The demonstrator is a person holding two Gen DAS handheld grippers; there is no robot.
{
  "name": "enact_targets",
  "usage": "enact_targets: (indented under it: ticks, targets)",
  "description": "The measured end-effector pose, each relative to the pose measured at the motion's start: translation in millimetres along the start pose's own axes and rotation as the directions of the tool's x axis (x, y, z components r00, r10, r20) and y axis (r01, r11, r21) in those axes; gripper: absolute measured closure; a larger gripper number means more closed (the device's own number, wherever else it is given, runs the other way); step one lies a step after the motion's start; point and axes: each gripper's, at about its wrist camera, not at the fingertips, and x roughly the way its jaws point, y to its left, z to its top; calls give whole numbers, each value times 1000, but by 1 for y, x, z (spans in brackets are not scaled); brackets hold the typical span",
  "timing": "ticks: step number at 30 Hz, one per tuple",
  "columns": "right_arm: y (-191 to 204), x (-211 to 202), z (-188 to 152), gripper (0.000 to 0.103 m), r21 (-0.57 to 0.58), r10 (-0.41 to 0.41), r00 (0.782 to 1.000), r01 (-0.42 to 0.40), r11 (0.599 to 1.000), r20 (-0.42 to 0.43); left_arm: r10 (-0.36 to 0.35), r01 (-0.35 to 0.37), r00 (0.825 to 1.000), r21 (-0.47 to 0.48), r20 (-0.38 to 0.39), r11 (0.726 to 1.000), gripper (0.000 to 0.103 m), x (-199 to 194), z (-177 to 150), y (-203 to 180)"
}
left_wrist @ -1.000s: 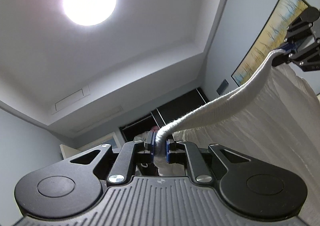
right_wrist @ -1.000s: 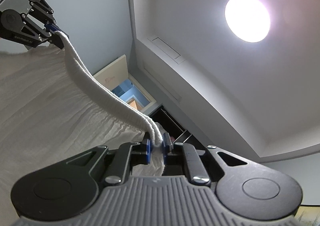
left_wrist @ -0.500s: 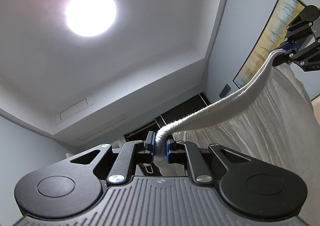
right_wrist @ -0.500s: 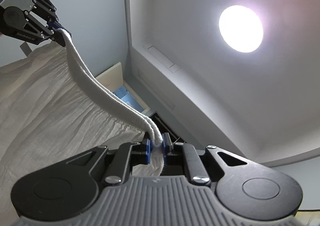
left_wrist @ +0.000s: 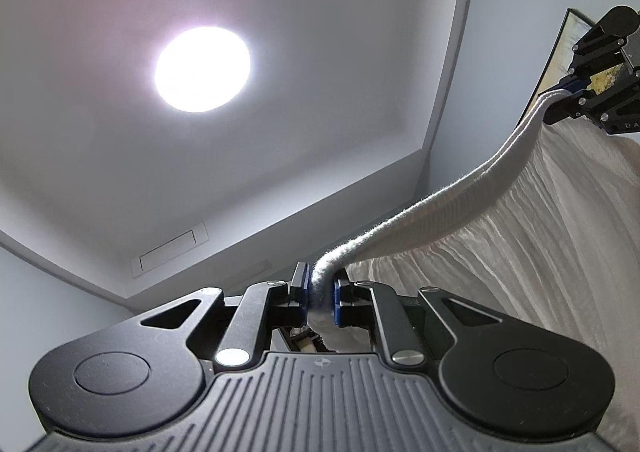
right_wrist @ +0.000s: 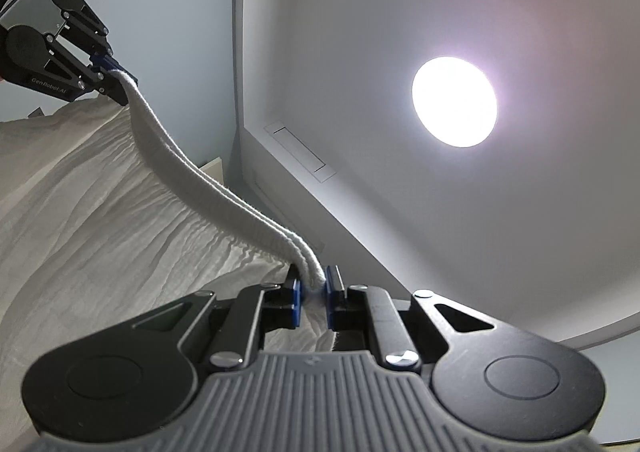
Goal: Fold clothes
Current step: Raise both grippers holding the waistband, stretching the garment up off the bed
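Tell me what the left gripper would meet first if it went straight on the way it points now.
Nothing close, it seems. The left gripper, shut on the white garment's waistband, points up at the ceiling near the air vent. The way looks free until there; depth is uncertain.

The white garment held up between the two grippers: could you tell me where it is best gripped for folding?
Grip the thick ribbed waistband at its two ends, from above its top edge. The left gripper and right gripper do so already, jaws shut, so the thin pleated fabric hangs flat below.
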Motion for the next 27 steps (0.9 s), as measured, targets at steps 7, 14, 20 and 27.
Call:
enact_targets:
  ticks: [7, 14, 20, 27]
  targets:
    - [3, 6, -17, 90, 8, 4, 1000, -3, 1000, -27, -21, 21, 1000, -13, -5, 1000, 92, 11, -9, -7]
    - [23, 49, -59, 90, 34, 51, 994, -48, 998, -99, -64, 62, 996, -30, -69, 998, 92, 58, -50, -29]
    - [68, 111, -129, 90, 75, 129, 975, -117, 990, -182, -105, 98, 979, -47, -174, 994, 92, 122, -114, -58]
    - [154, 209, -248, 90, 137, 242, 919, -209, 968, -312, -163, 142, 928, -86, -334, 986, 92, 194, -225, -90]
